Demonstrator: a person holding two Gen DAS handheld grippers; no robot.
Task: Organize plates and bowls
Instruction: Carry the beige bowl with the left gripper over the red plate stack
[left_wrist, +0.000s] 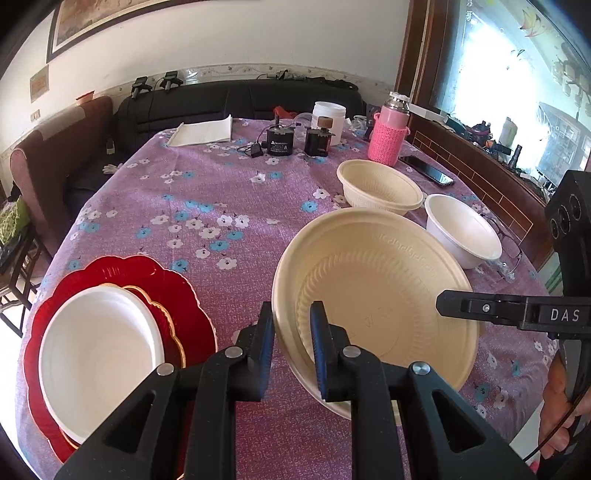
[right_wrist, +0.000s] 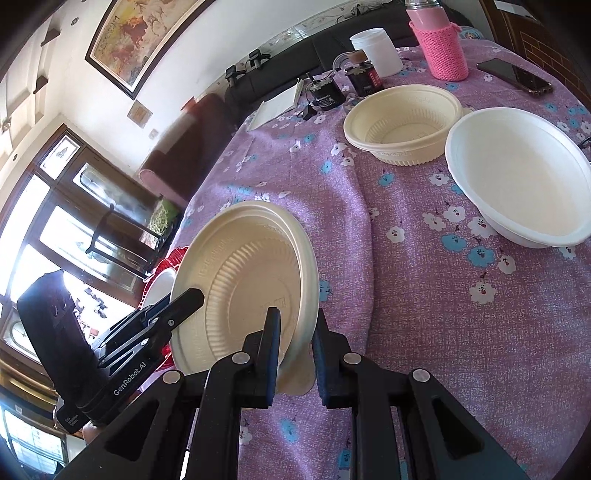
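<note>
Left wrist view: the left gripper (left_wrist: 291, 350) points steeply down over the desk (left_wrist: 207, 192), and its fingers (left_wrist: 264, 350) are clamped on the near left rim of the cream bowl (left_wrist: 373, 295). One finger lies outside the wall, the other inside. The bowl is tilted, its mouth facing the camera, and appears lifted off the cloth. The right gripper (left_wrist: 441, 303) reaches in level from the right edge and meets the bowl's right rim; a hand (left_wrist: 557, 410) shows below it. Left of the cream bowl sits a red plate (left_wrist: 177, 295) with a white bowl (left_wrist: 99, 350) on it. Beyond the cream bowl stand a stack of cream bowls (left_wrist: 376, 186) and, just right of that, a second white bowl (left_wrist: 461, 229). A pink flask (left_wrist: 389, 136) stands farther back.

Right wrist view: the right gripper (right_wrist: 295, 350) also angles down, its fingers (right_wrist: 271, 350) pinching the cream bowl's (right_wrist: 251, 280) near edge, one on each side of the wall. The bowl stands almost on edge. The left gripper (right_wrist: 195, 295) comes in from the lower left and grips the opposite rim. Behind the cream bowl, a slice of the red plate (right_wrist: 171, 258) and its white bowl (right_wrist: 162, 284) peeks out. Farther up the desk (right_wrist: 406, 295), right of the held bowl, are the cream stack (right_wrist: 402, 122) and the other white bowl (right_wrist: 517, 173), nearly touching.
</note>
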